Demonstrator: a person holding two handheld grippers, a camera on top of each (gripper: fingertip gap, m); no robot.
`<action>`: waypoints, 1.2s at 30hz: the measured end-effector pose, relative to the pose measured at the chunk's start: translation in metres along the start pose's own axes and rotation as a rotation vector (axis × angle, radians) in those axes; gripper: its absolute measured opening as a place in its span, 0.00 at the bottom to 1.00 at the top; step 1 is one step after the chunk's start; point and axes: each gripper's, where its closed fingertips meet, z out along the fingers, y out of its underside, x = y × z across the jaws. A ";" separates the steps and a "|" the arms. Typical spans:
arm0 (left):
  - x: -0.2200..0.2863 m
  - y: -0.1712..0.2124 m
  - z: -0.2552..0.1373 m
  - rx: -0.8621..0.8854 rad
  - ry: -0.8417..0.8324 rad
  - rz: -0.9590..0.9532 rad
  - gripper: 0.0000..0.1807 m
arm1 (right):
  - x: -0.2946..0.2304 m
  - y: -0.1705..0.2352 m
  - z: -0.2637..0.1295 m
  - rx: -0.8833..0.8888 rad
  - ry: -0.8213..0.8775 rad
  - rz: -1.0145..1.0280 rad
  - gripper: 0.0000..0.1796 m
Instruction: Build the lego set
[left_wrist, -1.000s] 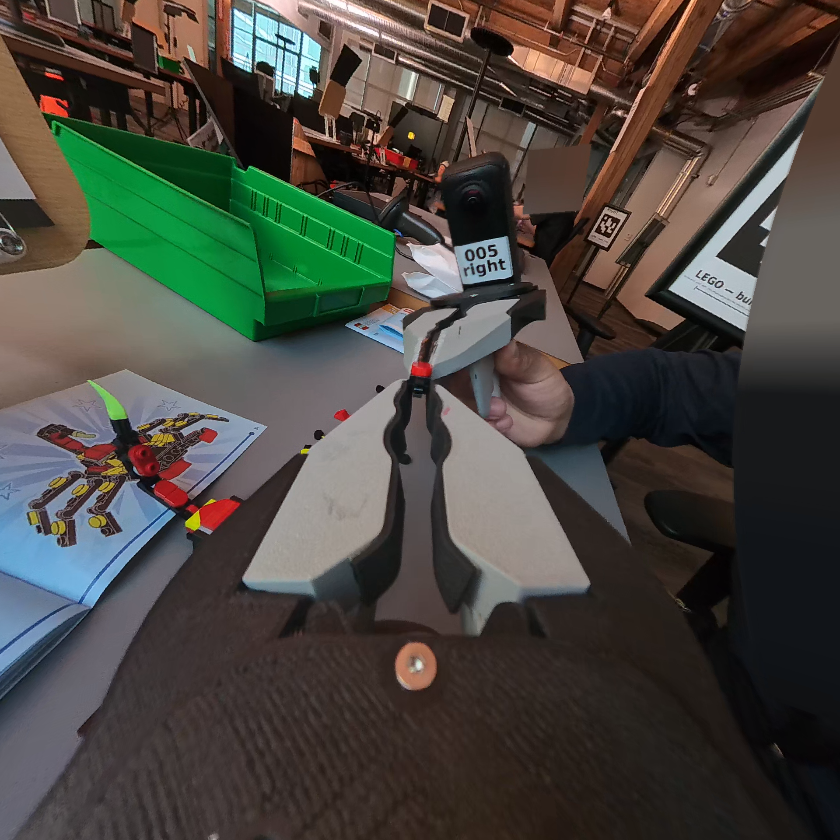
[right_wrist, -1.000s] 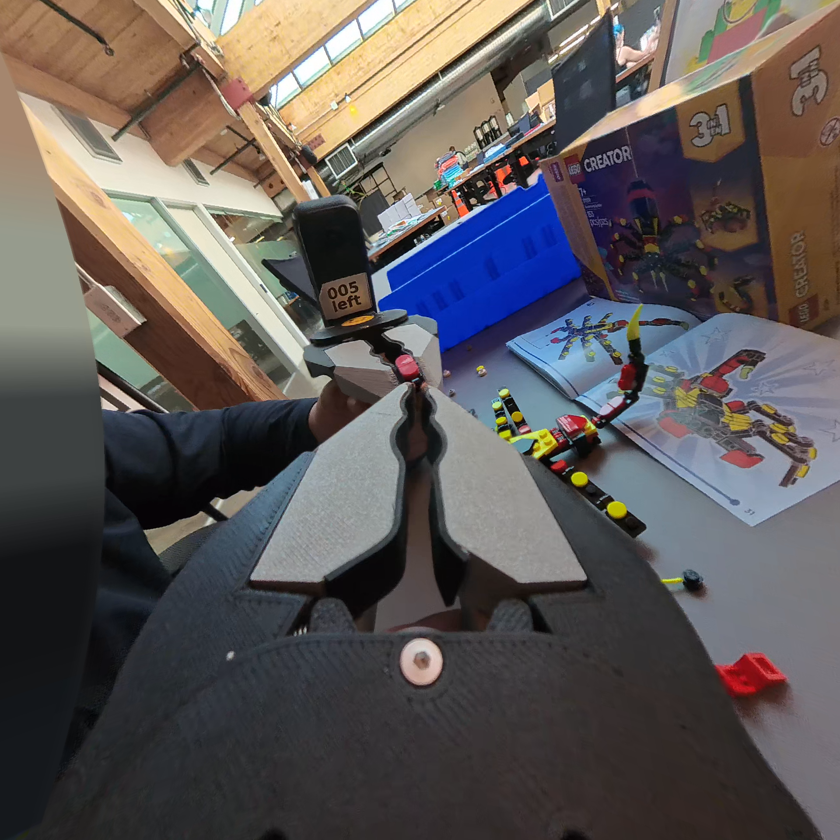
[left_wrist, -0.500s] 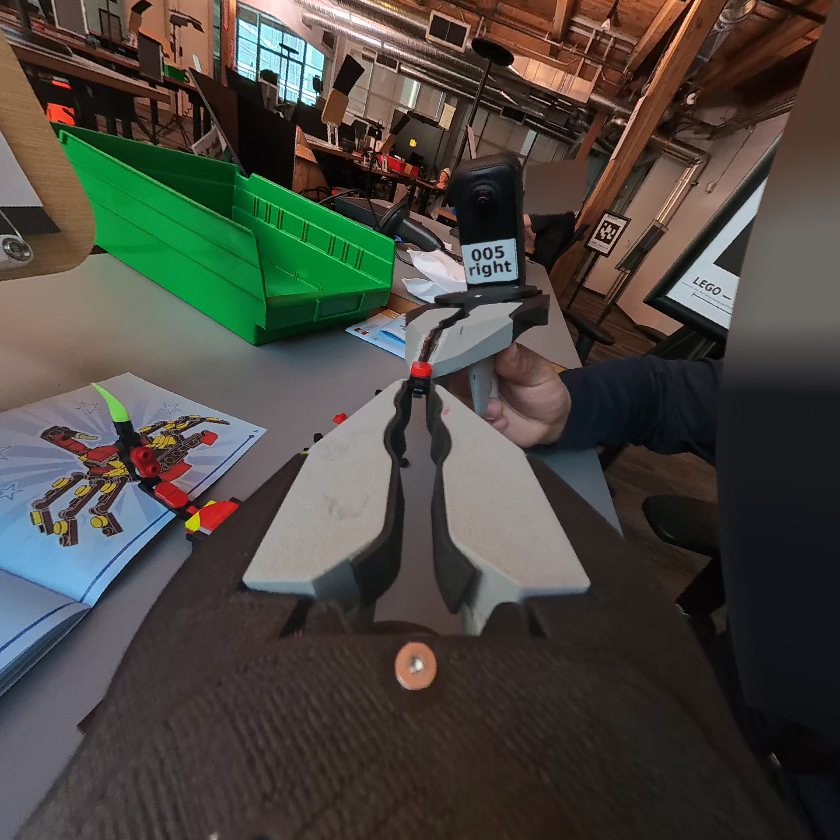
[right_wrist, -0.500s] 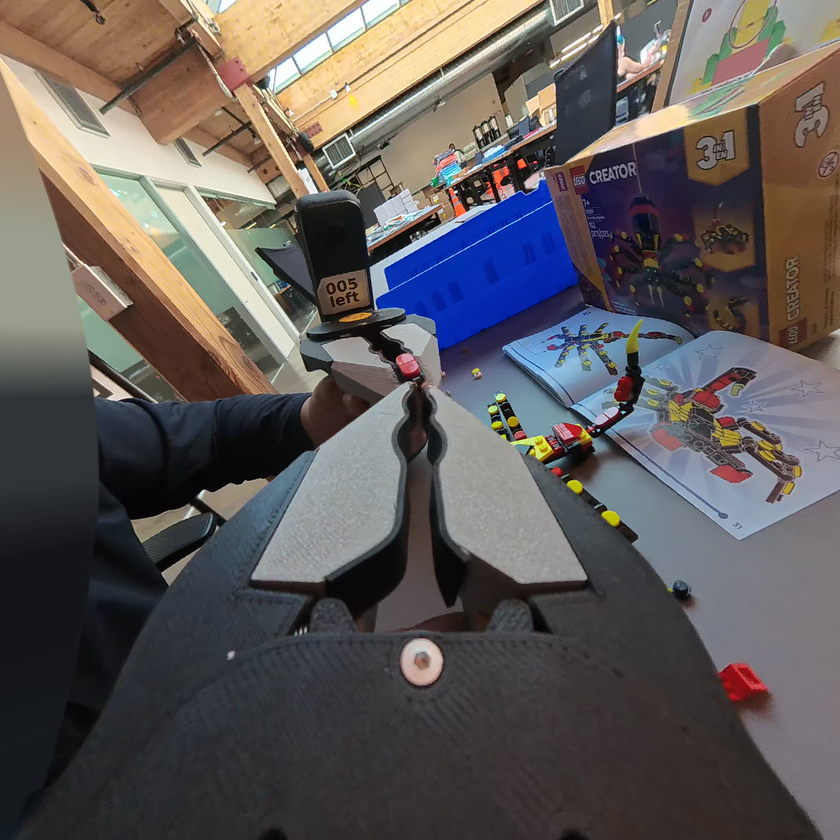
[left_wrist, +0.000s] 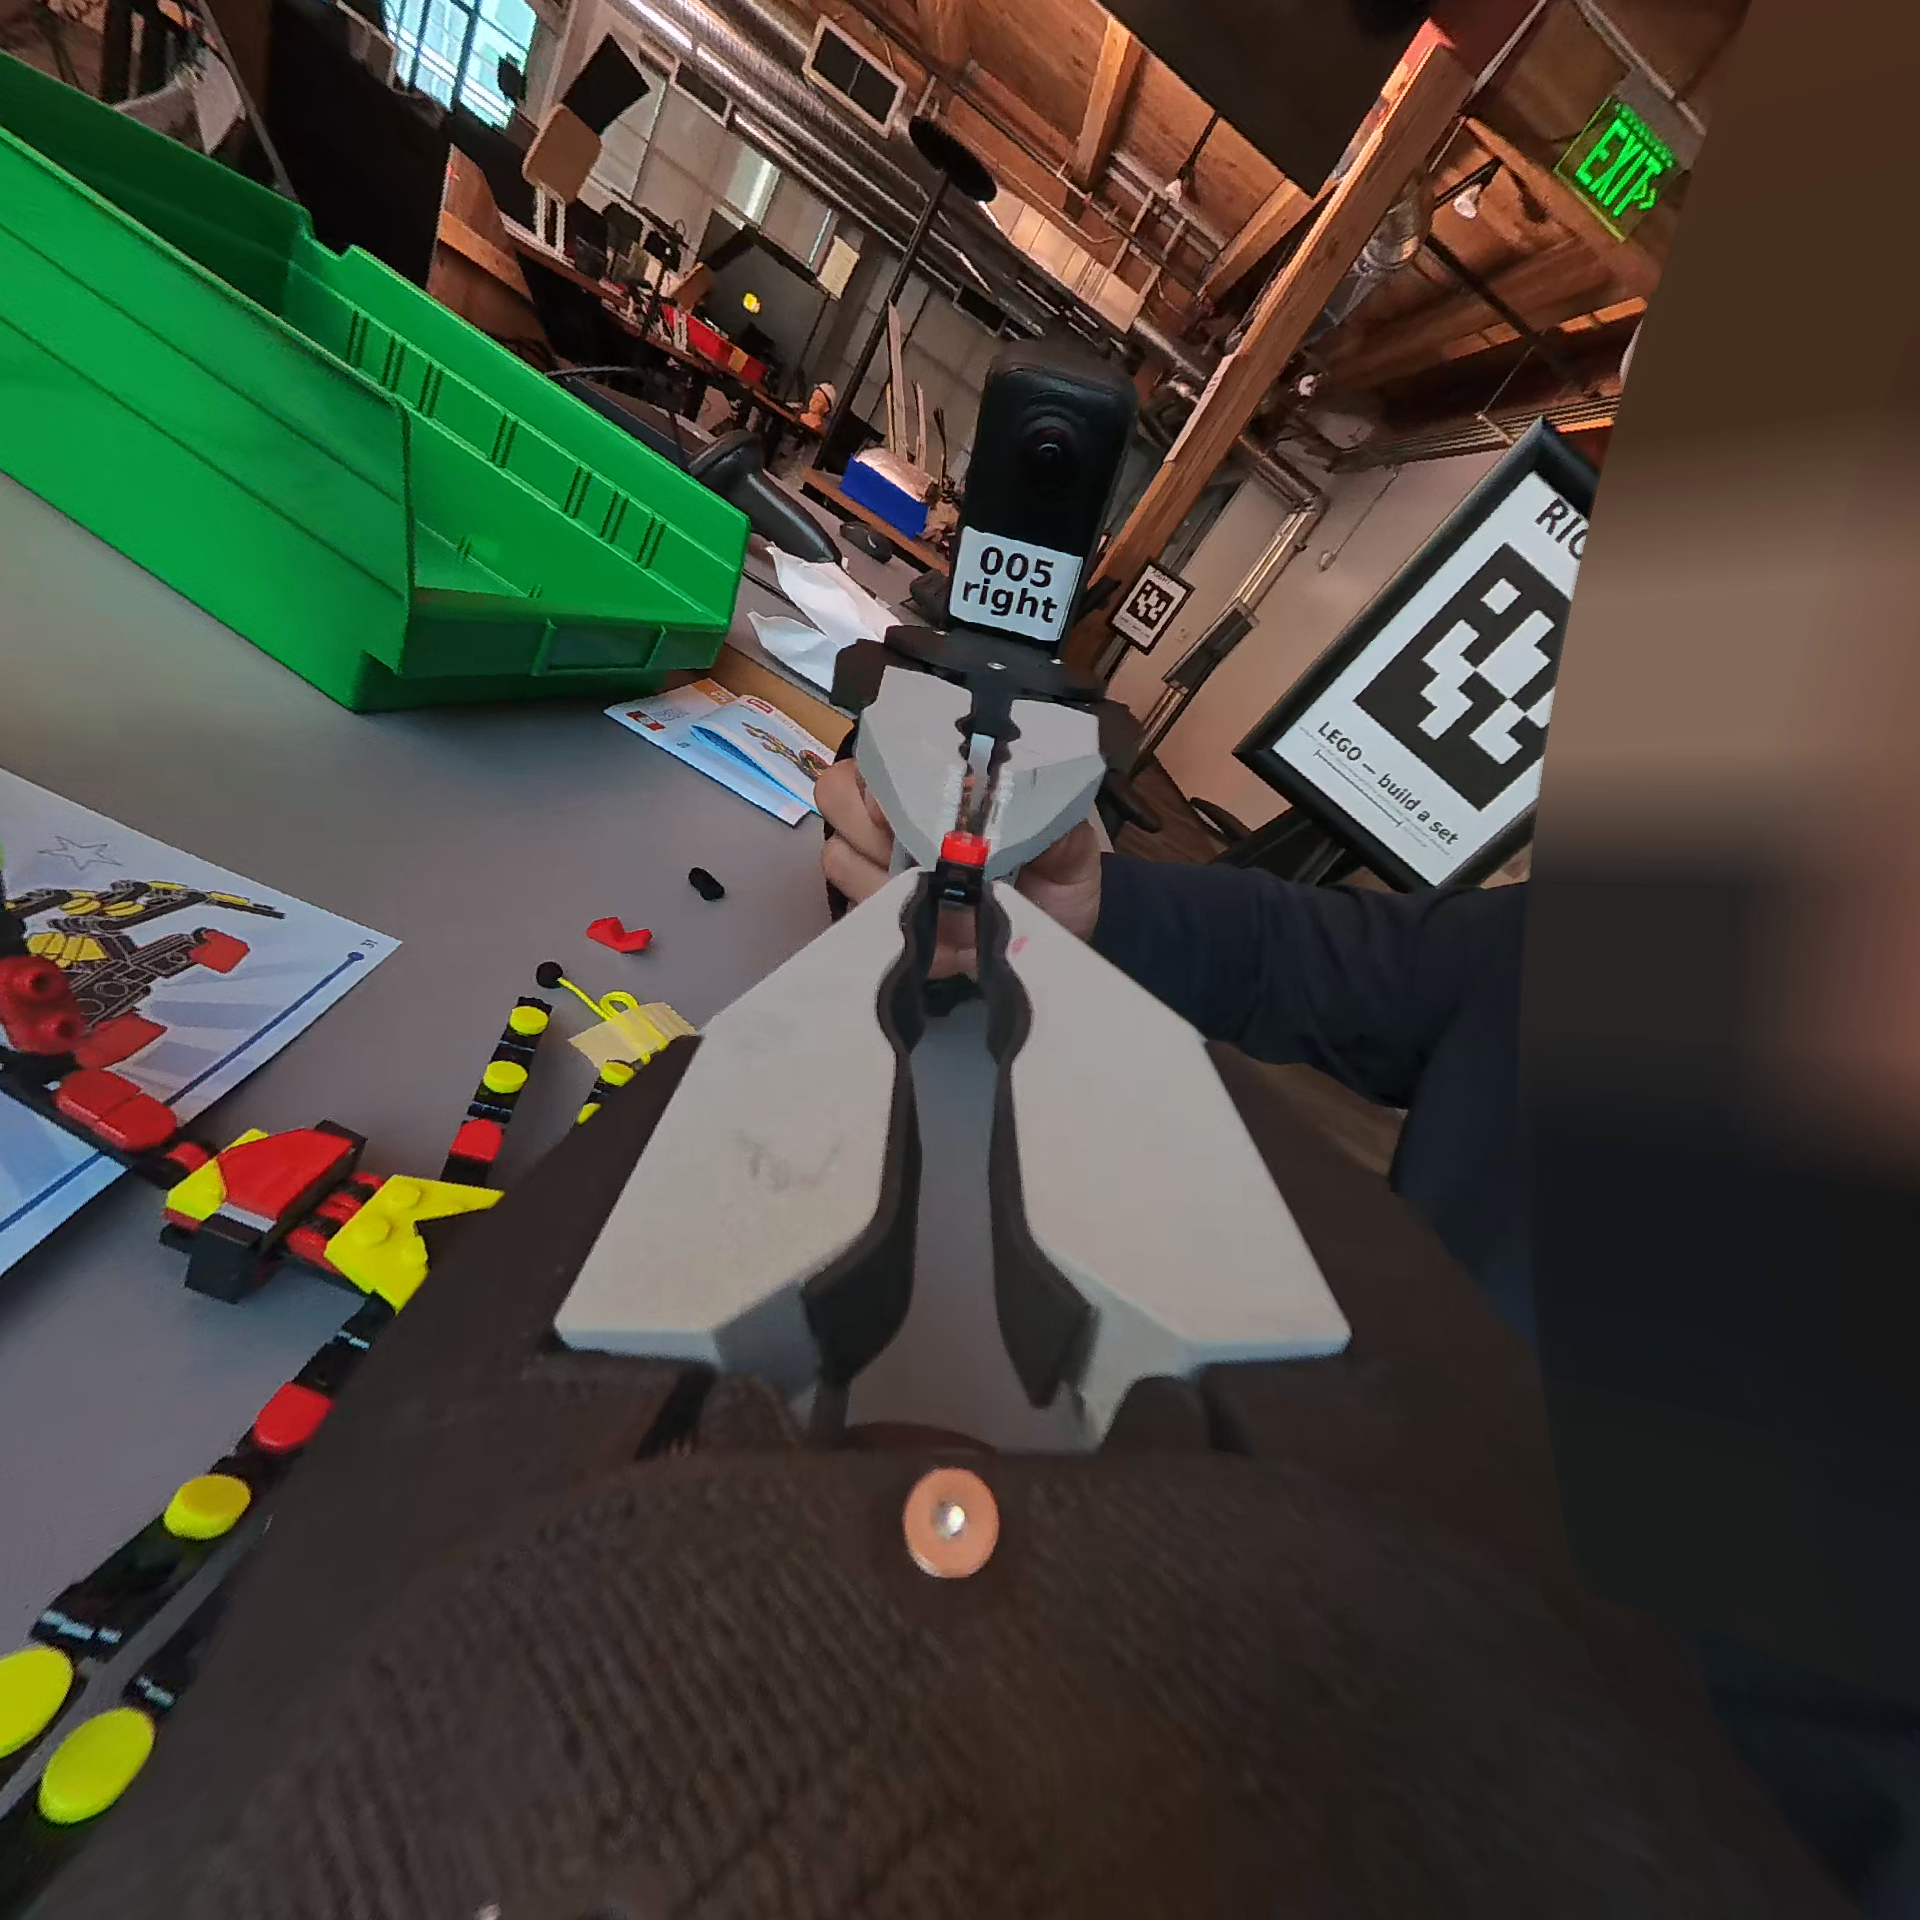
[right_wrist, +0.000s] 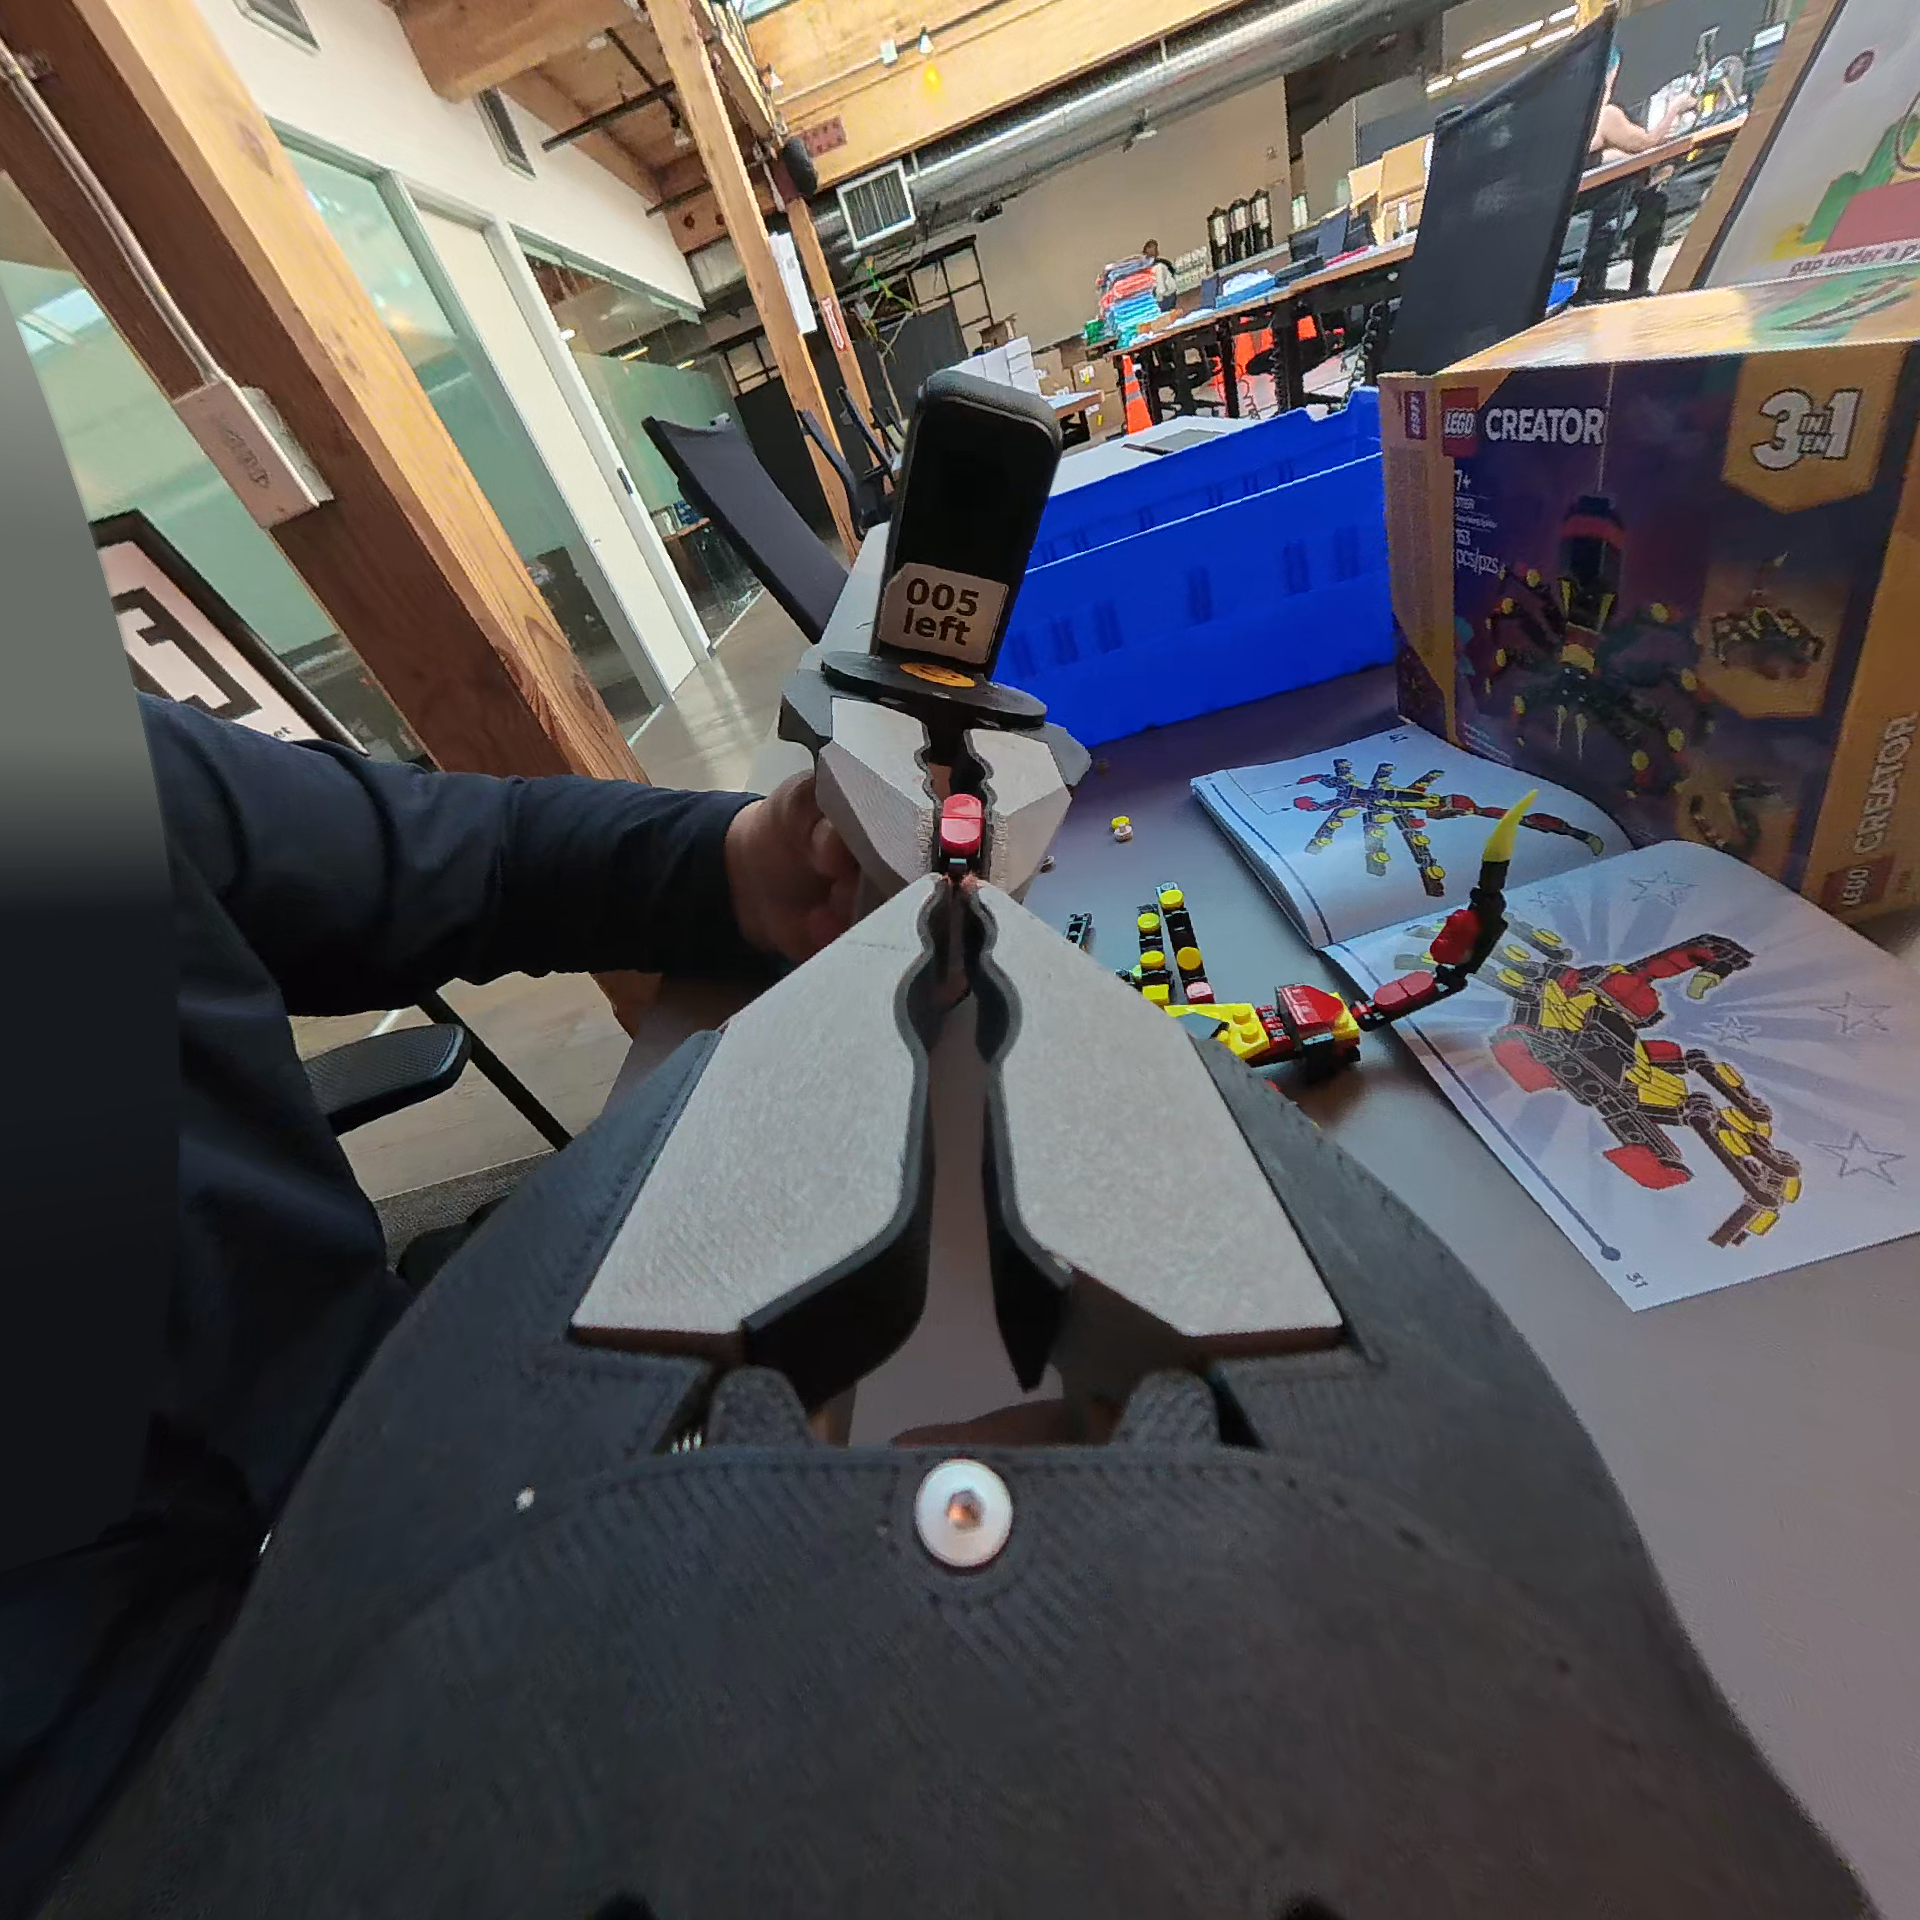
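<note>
My left gripper (left_wrist: 954, 896) and my right gripper (right_wrist: 957, 883) meet tip to tip above the table's edge. Both are shut on one small red and black lego piece (left_wrist: 962, 854), which also shows in the right wrist view (right_wrist: 960, 821). The right gripper (left_wrist: 977, 810) faces me in the left wrist view, and the left gripper (right_wrist: 951, 831) faces me in the right wrist view. The partly built red, yellow and black scorpion (right_wrist: 1299, 1023) lies on the grey table (left_wrist: 468, 790) with its tail (right_wrist: 1475, 914) raised. It also shows in the left wrist view (left_wrist: 281, 1184).
An open instruction booklet (right_wrist: 1662, 1049) lies under the tail. Black strips with yellow and red studs (left_wrist: 504, 1081), a loose red piece (left_wrist: 618, 935) and a black bit (left_wrist: 707, 883) lie about. A green bin (left_wrist: 312, 436), a blue bin (right_wrist: 1195, 592) and the set's box (right_wrist: 1662, 603) stand behind. Less than 4 cm separates the two grippers' tips.
Both grippers stay tip to tip on the small piece. The pair has shifted and turned, so the left wrist view now shows the scorpion body and studded strips close at lower left.
</note>
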 end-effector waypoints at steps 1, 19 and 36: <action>0.000 0.000 0.000 0.002 0.002 -0.007 0.02 | 0.000 0.000 0.000 0.000 -0.001 -0.002 0.00; -0.007 -0.001 0.004 0.022 -0.036 -0.025 0.02 | 0.008 0.001 -0.003 -0.003 0.027 0.008 0.00; -0.004 0.000 0.005 0.063 0.035 -0.140 0.02 | 0.005 0.002 -0.004 -0.064 0.095 -0.225 0.00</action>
